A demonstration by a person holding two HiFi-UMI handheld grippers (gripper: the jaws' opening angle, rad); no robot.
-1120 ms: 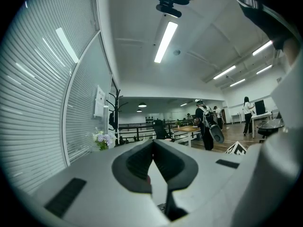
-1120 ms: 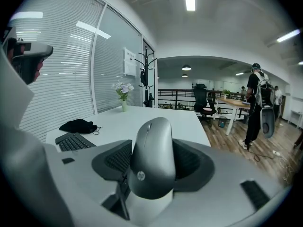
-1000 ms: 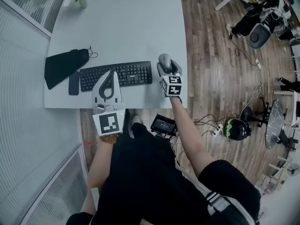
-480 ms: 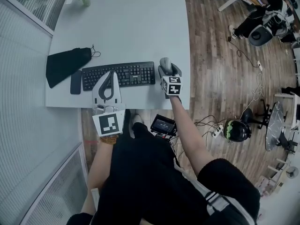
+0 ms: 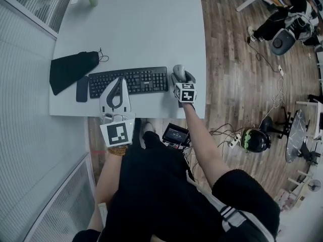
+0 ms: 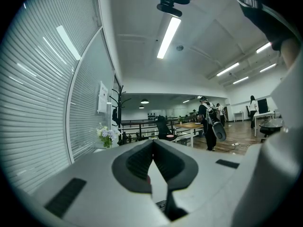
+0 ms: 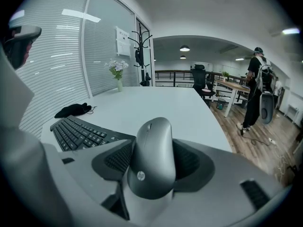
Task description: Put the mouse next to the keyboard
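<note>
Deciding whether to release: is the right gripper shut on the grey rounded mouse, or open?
Shut on it: the right gripper grips the grey rounded mouse, its dark pads pressing both sides.

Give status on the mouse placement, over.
Left gripper shut, empty. Right gripper shut on rounded grey mouse, just right of black keyboard, not released. Nothing between them.

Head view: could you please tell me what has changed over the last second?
The right gripper, shut on the mouse, has drawn it slightly back toward the person, beside the right end of the keyboard. Nothing was taken hold of or let go. The left gripper, shut and empty, the keyboard, the black pouch and the phone stayed as they were.
</note>
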